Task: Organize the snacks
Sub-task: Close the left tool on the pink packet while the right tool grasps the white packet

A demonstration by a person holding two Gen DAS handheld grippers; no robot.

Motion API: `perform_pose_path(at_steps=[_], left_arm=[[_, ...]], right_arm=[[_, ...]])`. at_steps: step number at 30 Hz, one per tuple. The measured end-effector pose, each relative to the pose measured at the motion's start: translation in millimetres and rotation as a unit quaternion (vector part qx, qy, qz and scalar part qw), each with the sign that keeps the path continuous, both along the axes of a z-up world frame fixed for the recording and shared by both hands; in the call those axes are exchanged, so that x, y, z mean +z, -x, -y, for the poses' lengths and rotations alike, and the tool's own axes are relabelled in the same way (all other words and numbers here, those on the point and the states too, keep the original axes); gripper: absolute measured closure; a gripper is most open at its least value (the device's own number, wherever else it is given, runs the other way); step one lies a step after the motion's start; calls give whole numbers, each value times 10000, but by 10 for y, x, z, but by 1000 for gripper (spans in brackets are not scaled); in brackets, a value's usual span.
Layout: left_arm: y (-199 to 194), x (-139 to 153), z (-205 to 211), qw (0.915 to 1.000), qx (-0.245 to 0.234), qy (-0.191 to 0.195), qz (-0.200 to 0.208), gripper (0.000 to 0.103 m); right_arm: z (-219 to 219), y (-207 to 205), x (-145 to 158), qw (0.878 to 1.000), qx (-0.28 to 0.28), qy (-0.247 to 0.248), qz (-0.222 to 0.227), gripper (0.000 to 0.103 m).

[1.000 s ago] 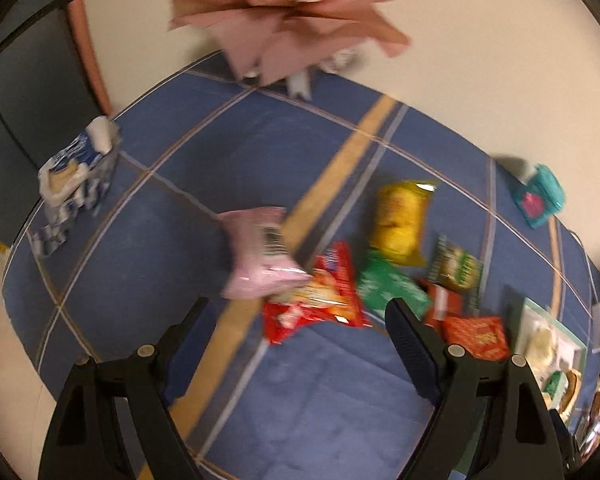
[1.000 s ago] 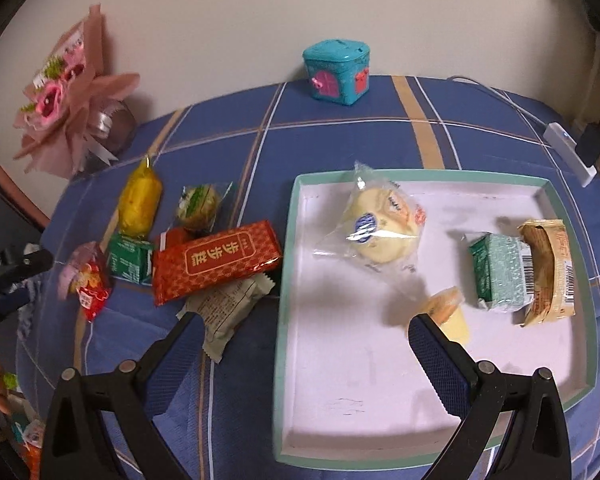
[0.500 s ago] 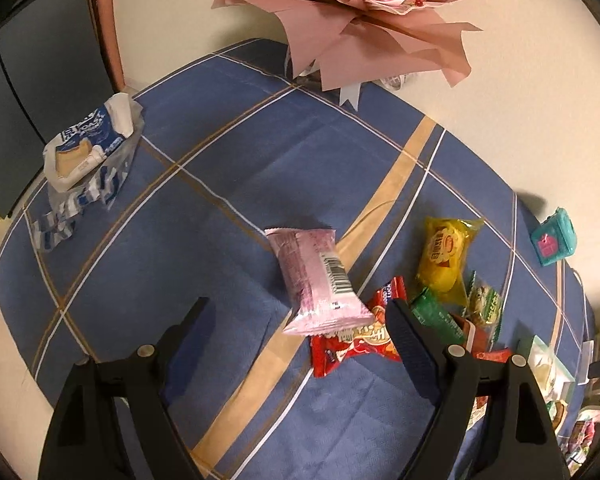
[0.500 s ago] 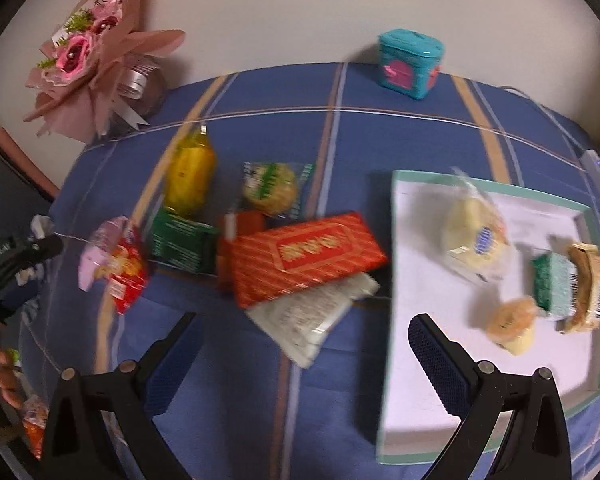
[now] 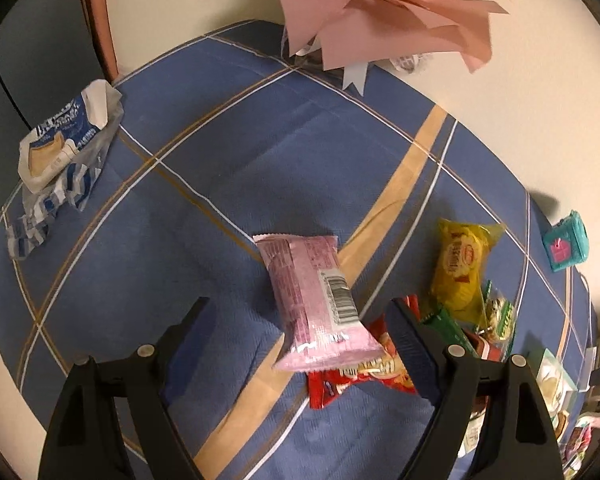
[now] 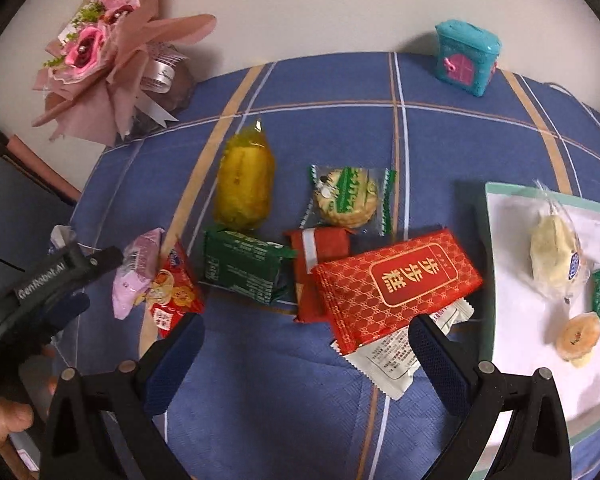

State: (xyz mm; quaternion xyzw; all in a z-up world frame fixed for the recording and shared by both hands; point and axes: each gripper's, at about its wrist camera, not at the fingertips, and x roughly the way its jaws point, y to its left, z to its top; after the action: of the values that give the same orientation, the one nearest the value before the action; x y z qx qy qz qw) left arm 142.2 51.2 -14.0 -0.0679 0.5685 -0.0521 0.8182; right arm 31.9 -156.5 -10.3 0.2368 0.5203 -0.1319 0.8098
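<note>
Jaws of both your left gripper and right gripper gape, empty; closing left on the pink packet may snag the red packet beneath.

Left gripper: jaws wide apart, nothing clamped, pointed steeply down over the table's left part. Also seen in the right wrist view at the left edge, with fingertips of the holding hand below it. Right gripper: jaws wide apart, nothing between pads, pointed steeply down over the table's middle.
</note>
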Motion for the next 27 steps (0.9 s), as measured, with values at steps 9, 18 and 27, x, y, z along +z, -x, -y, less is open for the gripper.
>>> perform_pose_path(at_steps=[9, 18, 27], left_arm=[[-103, -241, 44, 9997, 68, 24, -219, 17], [-182, -384, 78, 9996, 58, 7, -262, 31], [-221, -439, 59, 9993, 111, 23, -365, 33]], right_arm=[[323, 142, -142, 9968, -657, 26, -463, 0], [327, 168, -389, 9943, -578, -123, -888, 0], [419, 95, -620, 9925, -684, -74, -1013, 1]])
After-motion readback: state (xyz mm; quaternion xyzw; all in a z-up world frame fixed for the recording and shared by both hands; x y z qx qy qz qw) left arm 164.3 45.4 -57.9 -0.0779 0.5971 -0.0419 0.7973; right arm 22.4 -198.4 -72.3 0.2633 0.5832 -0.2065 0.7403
